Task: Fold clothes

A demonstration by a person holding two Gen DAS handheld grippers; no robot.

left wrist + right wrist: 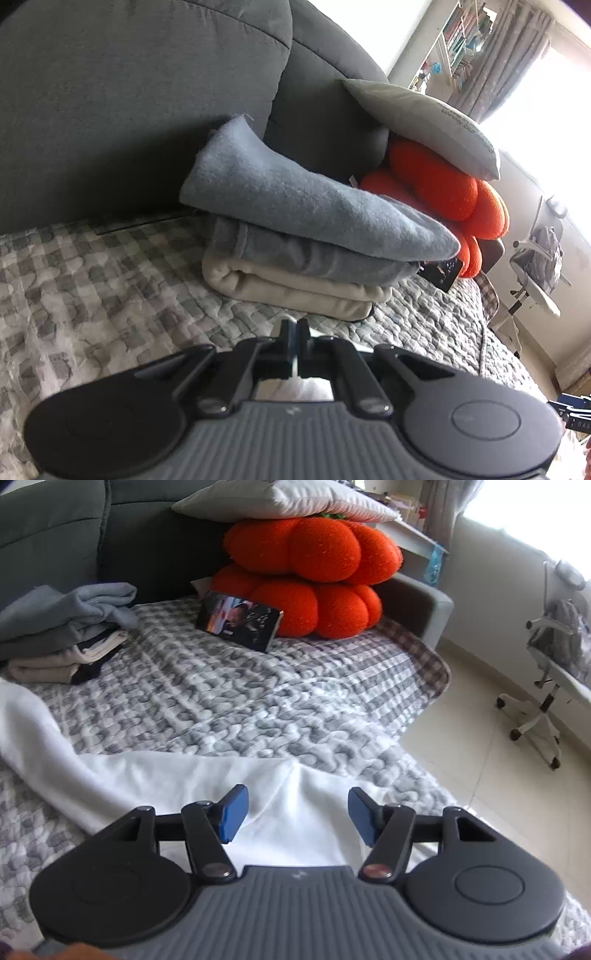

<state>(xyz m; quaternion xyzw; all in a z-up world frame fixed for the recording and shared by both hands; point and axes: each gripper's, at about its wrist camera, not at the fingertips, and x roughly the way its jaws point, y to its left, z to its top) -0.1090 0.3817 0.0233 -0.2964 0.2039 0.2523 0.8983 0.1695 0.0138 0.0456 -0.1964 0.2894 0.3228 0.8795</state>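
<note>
Fold-in-progress on a sofa bed w/ a grey checked quilt [258,701]. White garment [177,775] lies spread across the quilt's near part, one long edge running away toward the left.

Right claw [295,818] stands spread, blue pads [232,812] apart, nothing pinched. White cloth sits directly under and between the pads, w/ a raised crease just ahead of the gap; whether the pads touch the fabric I can't tell. Left claw [294,341] is pressed together; a sliver of white cloth shows at its tips and below, so it looks to be pinching the garment, though the hold itself is mostly hidden.

Doing this step well, as I judge it: lower the right claw so both pads straddle one layer edge near that crease, close firmly, then lift both sides evenly so the cloth doesn't skew. Keep clear of the quilt, which could get nipped along w/ the fabric.

Stack of folded clothes [295,251] (blue-grey on top, beige beneath) waits near the sofa back, beside an orange pumpkin cushion [314,579] and a leaning phone [240,620], well apart from the right claw.
</note>
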